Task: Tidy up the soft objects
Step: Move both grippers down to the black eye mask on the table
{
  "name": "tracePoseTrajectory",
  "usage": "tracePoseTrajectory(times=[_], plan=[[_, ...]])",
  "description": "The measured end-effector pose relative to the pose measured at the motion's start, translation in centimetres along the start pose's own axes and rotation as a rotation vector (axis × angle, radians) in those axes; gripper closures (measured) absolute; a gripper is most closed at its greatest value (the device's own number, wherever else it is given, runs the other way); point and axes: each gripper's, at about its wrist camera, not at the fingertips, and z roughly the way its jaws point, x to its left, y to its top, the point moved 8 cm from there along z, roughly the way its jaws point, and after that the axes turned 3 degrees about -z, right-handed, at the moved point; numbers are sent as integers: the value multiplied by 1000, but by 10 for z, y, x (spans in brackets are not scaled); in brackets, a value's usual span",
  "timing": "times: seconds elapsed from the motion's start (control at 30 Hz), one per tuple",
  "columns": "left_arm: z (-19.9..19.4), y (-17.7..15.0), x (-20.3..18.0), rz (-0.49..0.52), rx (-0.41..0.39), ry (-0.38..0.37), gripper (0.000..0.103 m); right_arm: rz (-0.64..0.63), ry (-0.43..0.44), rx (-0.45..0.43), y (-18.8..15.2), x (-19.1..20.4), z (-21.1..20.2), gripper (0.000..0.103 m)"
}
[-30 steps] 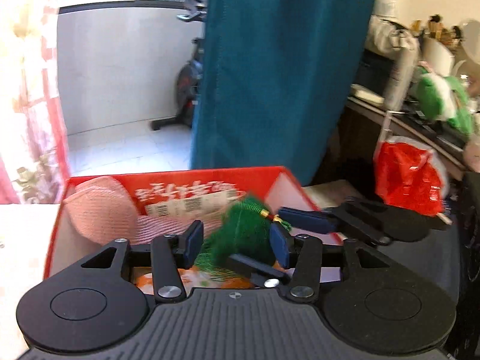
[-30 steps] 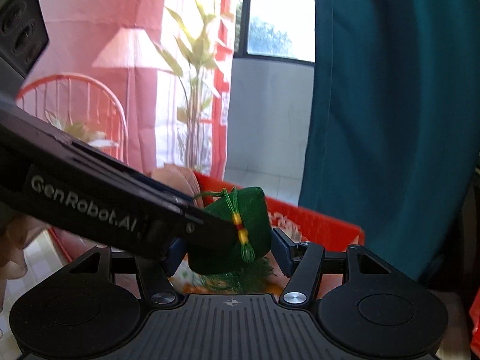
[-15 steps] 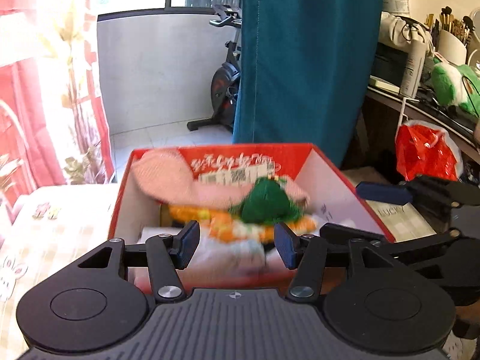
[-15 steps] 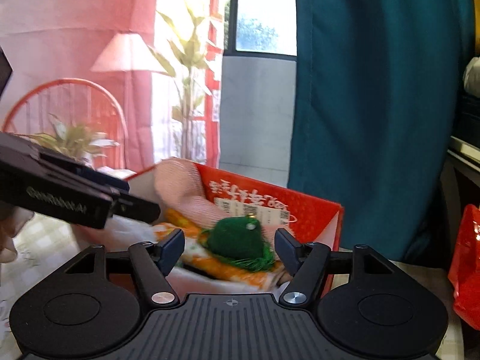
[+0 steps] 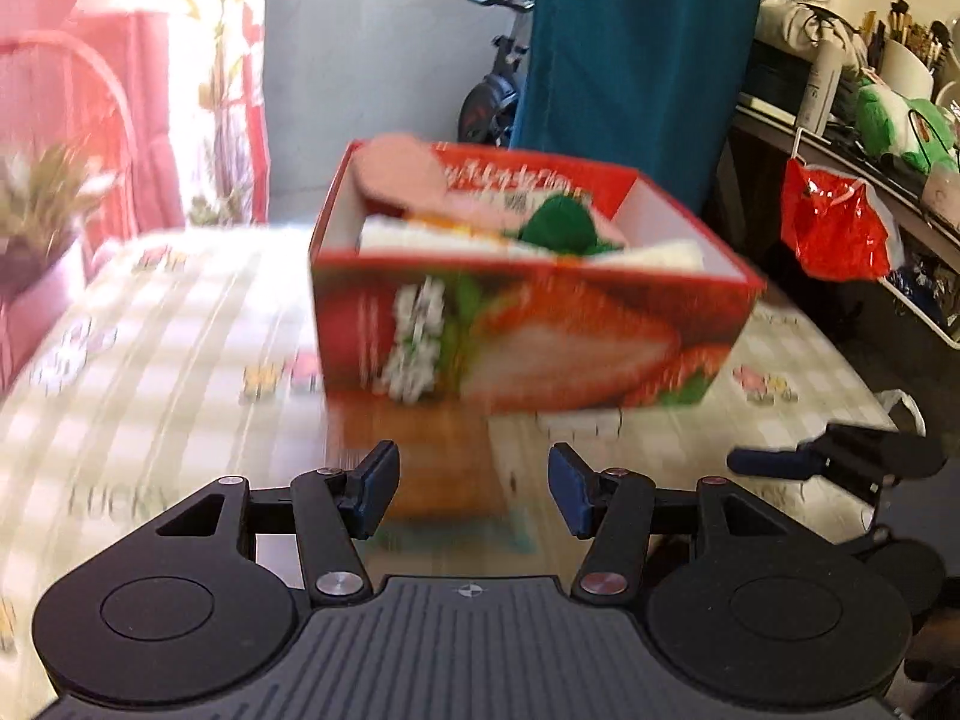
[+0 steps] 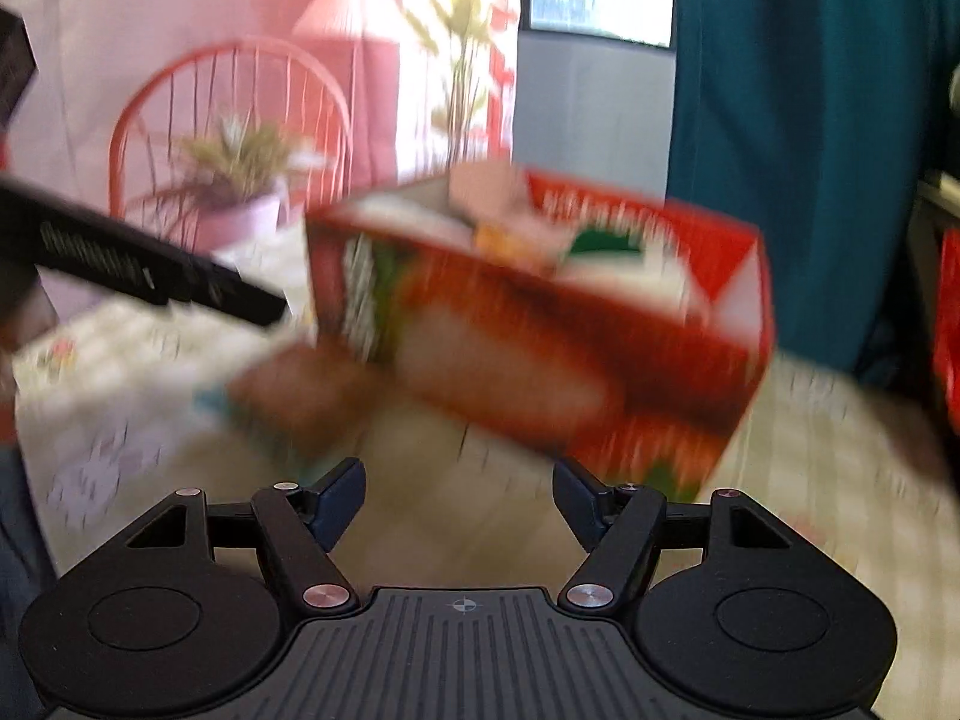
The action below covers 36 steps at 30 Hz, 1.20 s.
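A red strawberry-print box [image 5: 528,336] stands on the checked tablecloth [image 5: 150,324]. Inside it lie a green soft piece [image 5: 555,231], a pink knitted piece [image 5: 399,174] and white and orange soft items [image 5: 432,234]. My left gripper [image 5: 474,489] is open and empty, low over the table in front of the box. My right gripper [image 6: 459,501] is open and empty, also in front of the box [image 6: 540,324]. The right gripper shows at the right of the left wrist view [image 5: 840,462]. The left gripper's arm crosses the right wrist view [image 6: 150,270]. Both views are motion-blurred.
A brown flat item [image 5: 414,456] lies on the table just before the box. A potted plant [image 6: 240,180] and a red chair [image 6: 228,120] stand at the left. A teal curtain [image 5: 636,42] hangs behind. A red bag [image 5: 834,228] hangs off cluttered shelves at the right.
The green soft piece left both grippers and now lies in the box. Both grippers have pulled back and down from the box, open and empty.
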Motion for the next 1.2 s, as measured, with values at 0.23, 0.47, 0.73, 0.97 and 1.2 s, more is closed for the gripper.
tracePoseTrajectory(times=[0.23, 0.47, 0.73, 0.97, 1.2], plan=[[1, -36, 14, -54, 48, 18, 45, -46, 24, 116, -50, 30, -1, 37], [5, -38, 16, -67, 37, 29, 45, -89, -18, 133, -51, 40, 9, 39], [15, -51, 21, -73, 64, 74, 45, 15, -78, 115, -35, 29, 35, 39], [29, -65, 16, -64, 105, 63, 45, 71, -93, 83, -35, 24, 40, 39], [37, -72, 6, -42, 125, 36, 45, 73, -92, 42, -39, 26, 31, 37]])
